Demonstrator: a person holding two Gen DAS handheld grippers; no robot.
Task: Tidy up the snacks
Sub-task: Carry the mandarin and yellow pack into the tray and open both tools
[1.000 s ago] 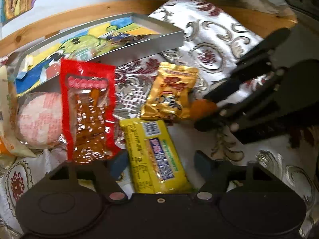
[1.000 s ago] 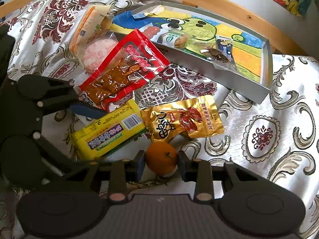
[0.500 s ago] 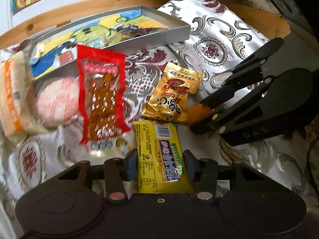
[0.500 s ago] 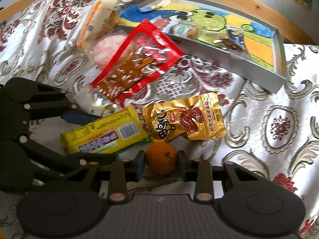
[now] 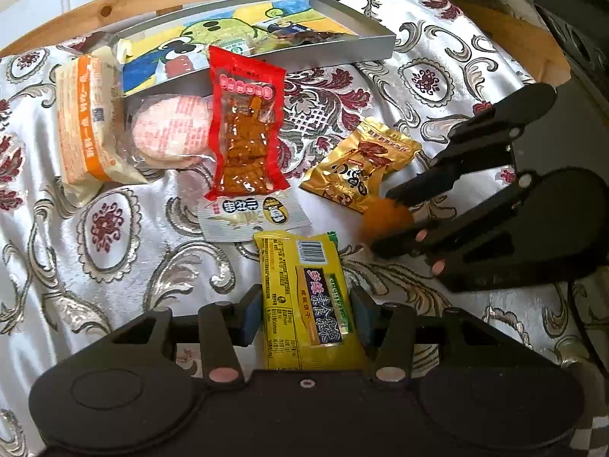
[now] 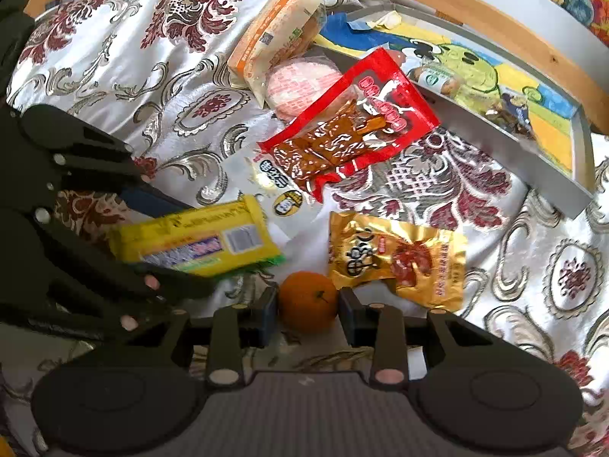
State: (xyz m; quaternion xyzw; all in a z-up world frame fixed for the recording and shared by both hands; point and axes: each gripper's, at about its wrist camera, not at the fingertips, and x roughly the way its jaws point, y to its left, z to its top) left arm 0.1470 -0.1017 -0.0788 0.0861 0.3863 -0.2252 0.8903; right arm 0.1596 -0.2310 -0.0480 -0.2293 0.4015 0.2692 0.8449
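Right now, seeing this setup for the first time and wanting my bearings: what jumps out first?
The red snack pouch lies mid-cloth, overlapping a pink round pack. The left tool straddles the yellow biscuit pack; the right tool brackets an orange. A grey tray sits behind.

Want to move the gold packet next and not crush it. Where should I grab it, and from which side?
Grip the gold packet by a flat sealed end, probably the crimped edge on its far end from the orange. The pouch lies flat and puffy in the middle, so a pinch there would squash the contents. Come in low from the open cloth beside it.
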